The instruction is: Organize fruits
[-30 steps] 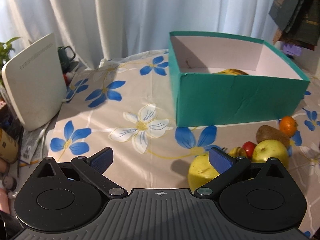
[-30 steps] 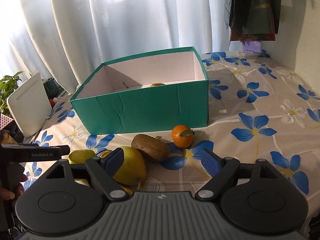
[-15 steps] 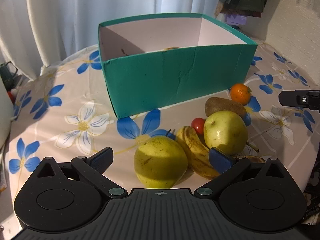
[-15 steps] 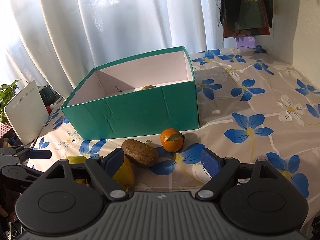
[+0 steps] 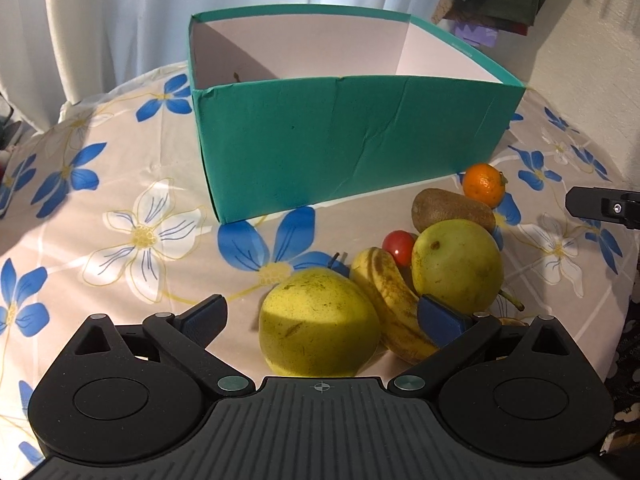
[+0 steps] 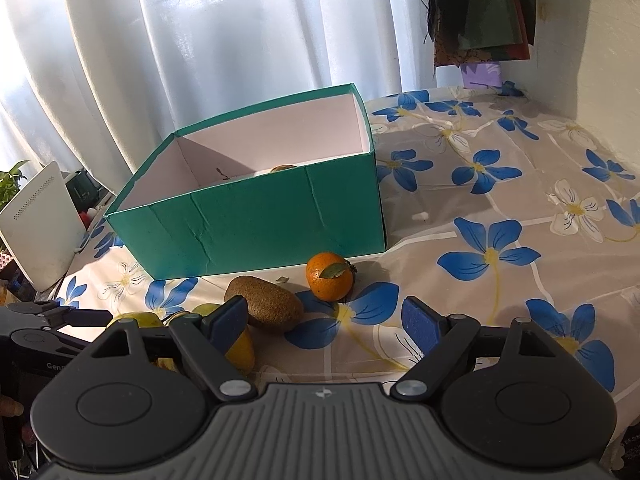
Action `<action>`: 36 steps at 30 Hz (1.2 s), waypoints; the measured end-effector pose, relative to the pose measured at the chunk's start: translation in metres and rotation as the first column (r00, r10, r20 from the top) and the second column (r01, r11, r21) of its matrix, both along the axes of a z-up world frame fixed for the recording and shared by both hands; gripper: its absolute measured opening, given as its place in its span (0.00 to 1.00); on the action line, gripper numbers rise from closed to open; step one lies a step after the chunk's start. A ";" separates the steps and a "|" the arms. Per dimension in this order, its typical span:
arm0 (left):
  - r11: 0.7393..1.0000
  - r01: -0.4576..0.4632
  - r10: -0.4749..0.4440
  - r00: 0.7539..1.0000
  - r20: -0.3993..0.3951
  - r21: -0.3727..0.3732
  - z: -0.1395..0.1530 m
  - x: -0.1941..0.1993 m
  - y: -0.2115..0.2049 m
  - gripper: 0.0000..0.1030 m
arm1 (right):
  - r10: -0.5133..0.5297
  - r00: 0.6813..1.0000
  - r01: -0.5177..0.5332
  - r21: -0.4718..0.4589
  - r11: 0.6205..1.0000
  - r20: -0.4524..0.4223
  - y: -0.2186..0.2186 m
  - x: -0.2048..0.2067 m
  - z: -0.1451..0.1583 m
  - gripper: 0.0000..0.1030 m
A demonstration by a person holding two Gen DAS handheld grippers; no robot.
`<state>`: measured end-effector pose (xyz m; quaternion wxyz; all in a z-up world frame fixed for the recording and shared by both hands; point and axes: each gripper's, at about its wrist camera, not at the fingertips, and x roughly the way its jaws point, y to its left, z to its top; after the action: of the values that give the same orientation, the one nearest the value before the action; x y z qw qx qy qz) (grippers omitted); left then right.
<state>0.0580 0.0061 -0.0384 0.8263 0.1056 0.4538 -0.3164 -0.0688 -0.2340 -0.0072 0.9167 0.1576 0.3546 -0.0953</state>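
Note:
A green open box (image 5: 344, 144) stands on the flowered tablecloth; it also shows in the right wrist view (image 6: 256, 216), with a fruit (image 6: 282, 168) inside. In front lie a yellow pear (image 5: 318, 328), a banana (image 5: 394, 300), a second pear (image 5: 456, 266), a small tomato (image 5: 399, 242), a kiwi (image 5: 452, 210) and a tangerine (image 5: 483, 184). My left gripper (image 5: 320, 318) is open with the yellow pear between its fingers, not clamped. My right gripper (image 6: 324, 320) is open and empty, just short of the kiwi (image 6: 264, 304) and tangerine (image 6: 330, 276).
White curtains hang behind the table. A white router-like device (image 6: 40, 224) and a plant stand at the far left. Dark clothes (image 6: 480, 4) hang at the upper right by the wall. The right gripper's tip (image 5: 604, 206) shows at the left view's right edge.
My left gripper has swung right and closed in on the fruit pile, so the yellow pear now sits between its fingers. My right gripper has drifted slightly, staying open.

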 end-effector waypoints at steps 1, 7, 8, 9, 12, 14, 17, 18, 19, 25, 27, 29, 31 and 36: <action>1.000 -0.002 0.002 1.000 -0.005 -0.001 -0.001 0.001 0.000 0.99 | 0.000 1.000 0.000 -0.001 1.000 -0.002 0.000 0.001 0.000 0.82; 0.997 -0.031 0.021 0.992 -0.124 -0.077 -0.005 0.013 0.006 0.84 | -0.009 1.000 0.009 -0.003 1.000 -0.009 -0.001 0.005 -0.001 0.82; 0.996 -0.035 0.023 0.991 -0.134 -0.086 -0.006 0.014 0.007 0.83 | -0.010 1.000 0.010 -0.003 1.000 -0.010 -0.001 0.005 -0.001 0.82; 0.995 -0.039 0.026 0.989 -0.144 -0.093 -0.007 0.014 0.008 0.83 | -0.010 1.000 0.010 -0.003 1.000 -0.009 -0.001 0.006 -0.001 0.82; 0.989 -0.061 0.035 0.981 -0.191 -0.132 -0.011 0.019 0.014 0.81 | -0.010 1.000 0.010 -0.005 1.000 -0.009 -0.001 0.008 -0.001 0.82; 0.988 -0.060 0.032 0.981 -0.192 -0.144 -0.012 0.021 0.016 0.79 | -0.009 1.000 0.009 -0.007 1.000 -0.011 -0.001 0.010 -0.001 0.82; 0.985 -0.066 0.033 0.979 -0.200 -0.157 -0.012 0.023 0.019 0.76 | -0.008 1.000 0.008 -0.010 1.000 -0.015 -0.001 0.013 -0.001 0.82; 0.984 -0.073 0.038 0.978 -0.206 -0.164 -0.012 0.024 0.021 0.75 | -0.008 1.000 0.007 -0.010 1.000 -0.017 -0.001 0.014 -0.001 0.82; 0.982 -0.080 0.042 0.976 -0.214 -0.171 -0.012 0.025 0.023 0.71 | -0.007 1.000 0.007 -0.011 1.000 -0.018 -0.001 0.015 -0.001 0.82; 0.979 -0.088 0.043 0.970 -0.240 -0.183 -0.012 0.030 0.031 0.65 | -0.001 1.000 0.001 -0.016 1.000 -0.018 0.000 0.020 -0.001 0.82; 0.983 -0.082 0.044 0.973 -0.227 -0.163 -0.011 0.028 0.029 0.65 | 0.002 1.000 -0.002 -0.017 1.000 -0.017 0.000 0.022 0.000 0.82; 0.984 -0.093 0.057 0.972 -0.226 -0.151 -0.010 0.030 0.030 0.65 | 0.003 1.000 -0.004 -0.023 1.000 -0.015 0.001 0.023 0.001 0.82; 0.987 -0.103 0.075 0.975 -0.211 -0.123 -0.008 0.030 0.030 0.65 | 0.001 1.000 -0.001 -0.026 1.000 -0.015 0.000 0.024 0.002 0.82; 0.998 -0.066 0.067 0.989 -0.131 0.011 -0.008 0.023 0.007 0.76 | -0.008 1.000 0.008 -0.016 1.000 -0.021 -0.002 0.025 0.001 0.82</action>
<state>0.0814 0.0134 -0.0464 0.8043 0.0722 0.5116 -0.2933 -0.0440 -0.2358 -0.0065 0.9138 0.1509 0.3627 -0.1034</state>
